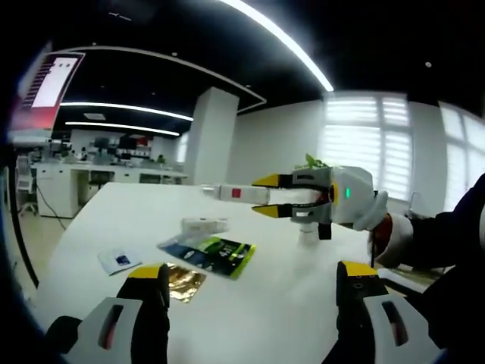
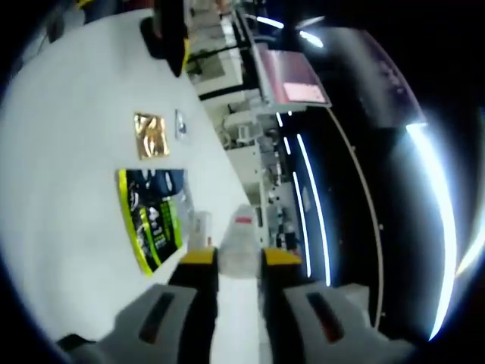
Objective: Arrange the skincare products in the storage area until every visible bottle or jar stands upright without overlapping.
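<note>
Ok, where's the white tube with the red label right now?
The white tube is off the table, clamped in the right gripper and lying sideways above the green-and-black packet. In the right gripper view it sits between that gripper's tips.

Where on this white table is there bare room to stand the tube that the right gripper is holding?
The table is bare between the left gripper and the green-black sachet, and along the far edge behind the lying white bottle. It is crowded around the sachet, the gold packet and the small white packet. The right gripper holds the tube.
</note>
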The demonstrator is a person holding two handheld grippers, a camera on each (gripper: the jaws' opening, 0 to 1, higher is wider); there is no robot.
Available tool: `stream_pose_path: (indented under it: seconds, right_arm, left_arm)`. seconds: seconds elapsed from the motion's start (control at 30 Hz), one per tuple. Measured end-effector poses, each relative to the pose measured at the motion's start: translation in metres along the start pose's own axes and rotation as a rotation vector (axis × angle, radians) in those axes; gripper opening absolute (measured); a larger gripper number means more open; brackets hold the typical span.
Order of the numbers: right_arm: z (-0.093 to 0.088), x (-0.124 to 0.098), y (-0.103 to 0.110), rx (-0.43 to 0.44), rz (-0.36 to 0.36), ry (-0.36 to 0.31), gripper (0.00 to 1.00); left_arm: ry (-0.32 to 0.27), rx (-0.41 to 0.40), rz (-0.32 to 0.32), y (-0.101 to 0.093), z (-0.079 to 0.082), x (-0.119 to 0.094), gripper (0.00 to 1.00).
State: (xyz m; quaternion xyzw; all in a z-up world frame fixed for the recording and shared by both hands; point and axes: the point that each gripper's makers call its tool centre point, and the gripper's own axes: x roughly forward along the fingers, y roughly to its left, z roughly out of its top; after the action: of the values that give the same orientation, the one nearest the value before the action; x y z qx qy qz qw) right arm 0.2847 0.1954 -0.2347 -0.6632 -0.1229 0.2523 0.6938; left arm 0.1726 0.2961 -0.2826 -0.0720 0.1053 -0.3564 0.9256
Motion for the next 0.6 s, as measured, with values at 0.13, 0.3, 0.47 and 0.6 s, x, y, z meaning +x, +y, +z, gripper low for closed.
stream_pose_path:
  seconds: [0.13,0.3,0.47,0.6]
  right_arm:
    - [-0.003,-0.009,0.000,-0.008,-0.014,0.010,0.19]
    - [-0.006,-0.022,0.000,0.000,-0.024,0.015,0.19]
    - [-0.009,-0.033,0.001,-0.042,-0.030,0.030,0.19]
    - [-0.012,-0.042,0.003,-0.052,-0.029,0.036,0.19]
  left_arm:
    - [-0.005,0.024,0.014,0.002,0.000,0.002,0.93]
    - [0.006,0.032,0.023,0.003,-0.004,0.006,0.93]
    - [0.003,0.032,0.024,0.002,-0.004,0.008,0.93]
    - [-0.003,0.028,0.028,0.002,-0.003,0.009,0.92]
